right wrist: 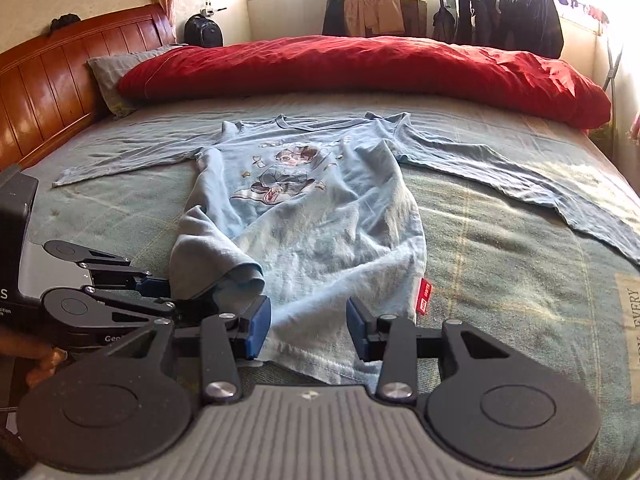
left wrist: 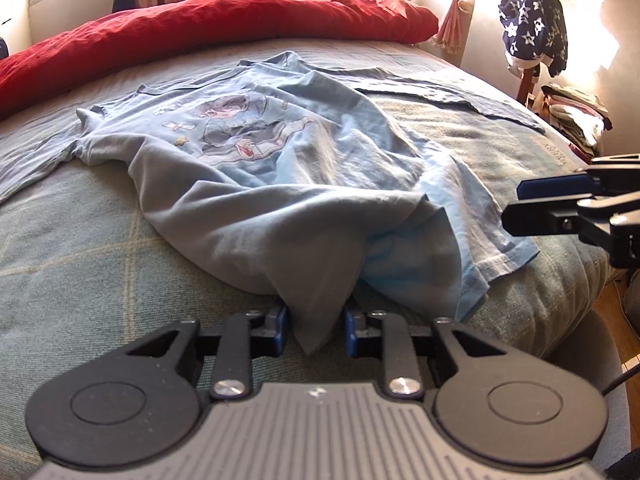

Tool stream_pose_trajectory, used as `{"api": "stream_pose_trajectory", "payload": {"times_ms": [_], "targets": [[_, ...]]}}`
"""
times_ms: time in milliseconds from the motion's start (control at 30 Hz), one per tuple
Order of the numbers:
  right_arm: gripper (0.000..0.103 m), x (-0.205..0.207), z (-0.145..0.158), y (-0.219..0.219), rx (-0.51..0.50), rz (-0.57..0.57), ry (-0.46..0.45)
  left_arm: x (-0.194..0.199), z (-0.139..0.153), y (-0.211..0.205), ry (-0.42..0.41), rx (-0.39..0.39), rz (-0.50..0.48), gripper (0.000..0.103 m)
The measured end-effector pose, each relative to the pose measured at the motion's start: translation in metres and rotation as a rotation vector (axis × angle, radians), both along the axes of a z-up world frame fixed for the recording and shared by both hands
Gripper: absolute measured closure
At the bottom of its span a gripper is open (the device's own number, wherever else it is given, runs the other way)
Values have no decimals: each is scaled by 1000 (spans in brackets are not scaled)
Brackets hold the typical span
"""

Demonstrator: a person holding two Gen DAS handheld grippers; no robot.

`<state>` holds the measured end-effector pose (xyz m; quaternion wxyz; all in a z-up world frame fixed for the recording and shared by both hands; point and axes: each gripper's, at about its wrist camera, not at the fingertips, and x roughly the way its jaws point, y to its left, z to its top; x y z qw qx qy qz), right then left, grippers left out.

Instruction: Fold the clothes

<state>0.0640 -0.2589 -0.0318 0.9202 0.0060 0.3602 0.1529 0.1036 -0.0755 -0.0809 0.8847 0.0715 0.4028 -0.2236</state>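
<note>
The bed point(right wrist: 500, 240) carried a red duvet point(right wrist: 360, 68) along its far side, and nearer than the duvet the blue shirt point(right wrist: 320, 216) lay print-up, sleeves spread, its lower half rumpled toward the near edge. At the shirt's near left corner the left gripper point(left wrist: 316, 330) had its jaws narrowed onto a bunched fold of hem, apparently pinching it. The right gripper point(right wrist: 308, 330) hovered over the shirt's near hem with jaws half open, cloth beneath but nothing gripped. To fold well, it likely should pinch the hem's right corner beside the red tag point(right wrist: 425, 293), then both should lift evenly.
</note>
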Motion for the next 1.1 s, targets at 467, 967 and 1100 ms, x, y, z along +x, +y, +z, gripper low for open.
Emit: {"api": "stream_pose_trajectory", "payload": {"times_ms": [467,967,1100], "targets": [[47,0,-9,1,56,43,19,-20,56,65,-169,253,79,94],[43,2,-13,9,42,65,36,-24,47,108,-24,220,106,88],[41,2,-14,8,34,65,37,-25,45,123,37,177,130,77]]}}
